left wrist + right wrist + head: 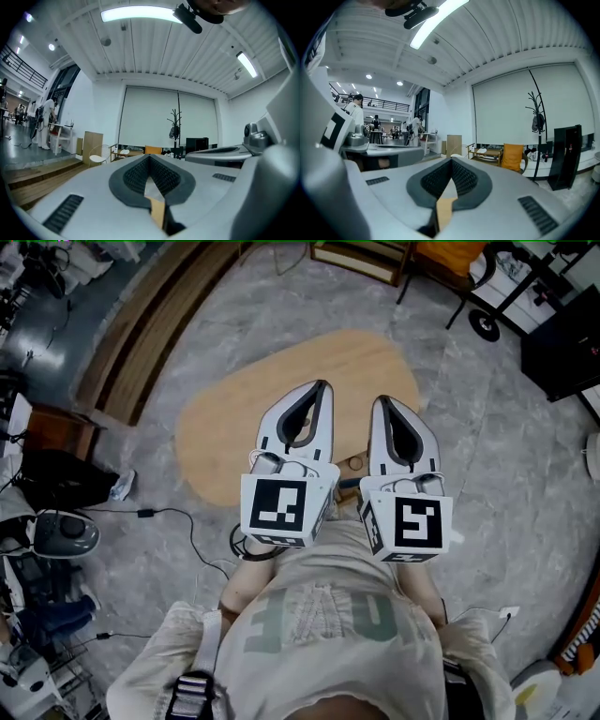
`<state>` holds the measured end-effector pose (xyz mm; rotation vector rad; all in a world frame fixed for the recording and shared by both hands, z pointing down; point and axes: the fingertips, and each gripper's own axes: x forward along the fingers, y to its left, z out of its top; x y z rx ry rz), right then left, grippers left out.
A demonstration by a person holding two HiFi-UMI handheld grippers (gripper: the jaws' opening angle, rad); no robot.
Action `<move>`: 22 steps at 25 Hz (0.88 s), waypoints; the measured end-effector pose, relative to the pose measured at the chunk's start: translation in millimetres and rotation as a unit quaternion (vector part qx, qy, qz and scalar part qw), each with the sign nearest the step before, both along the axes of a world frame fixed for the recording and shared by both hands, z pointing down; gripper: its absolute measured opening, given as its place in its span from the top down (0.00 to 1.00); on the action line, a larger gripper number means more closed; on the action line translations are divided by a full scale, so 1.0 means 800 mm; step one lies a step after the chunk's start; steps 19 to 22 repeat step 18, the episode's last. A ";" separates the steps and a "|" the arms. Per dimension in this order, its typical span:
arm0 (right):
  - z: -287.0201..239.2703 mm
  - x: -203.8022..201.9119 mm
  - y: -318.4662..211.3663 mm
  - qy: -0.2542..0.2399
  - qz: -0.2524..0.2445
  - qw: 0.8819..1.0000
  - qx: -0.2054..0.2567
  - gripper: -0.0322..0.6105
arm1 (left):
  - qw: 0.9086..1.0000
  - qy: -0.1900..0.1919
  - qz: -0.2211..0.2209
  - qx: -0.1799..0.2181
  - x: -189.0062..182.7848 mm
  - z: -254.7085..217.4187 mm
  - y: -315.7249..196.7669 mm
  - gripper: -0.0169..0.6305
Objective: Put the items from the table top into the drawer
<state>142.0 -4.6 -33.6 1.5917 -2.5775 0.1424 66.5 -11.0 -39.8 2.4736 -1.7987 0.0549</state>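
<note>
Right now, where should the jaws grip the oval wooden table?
Probably the table by its rim, from the side, one jaw above, one below: the top is flat and wide, so only the edge fits. The left gripper and right gripper are shut; open one first.

The person wears a loose, pale cream shirt [319, 643] with faded grey-green lettering [323, 615] across it, and a dark strap [192, 695] with a buckle runs over it. The left gripper [322, 385] and right gripper [382, 401] look alike. Each has smooth white-grey shells tapering to a point, lined with black ribbed pads [133, 176] and cut with small slotted vents [63, 213] — and each carries a white cube [281, 507] printed with black square markers.
</note>
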 end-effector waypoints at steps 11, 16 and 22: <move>-0.018 0.017 0.002 -0.010 0.003 1.000 0.020 0.94 | 1.000 0.000 -0.001 0.019 0.008 -0.017 0.003 0.96; -0.024 0.013 0.009 -0.010 -0.006 1.000 0.028 0.94 | 1.000 0.003 -0.007 0.020 0.004 -0.019 0.010 0.96; -0.026 0.010 0.012 -0.008 -0.010 0.999 0.031 0.94 | 1.000 0.005 -0.010 0.022 0.001 -0.021 0.013 0.96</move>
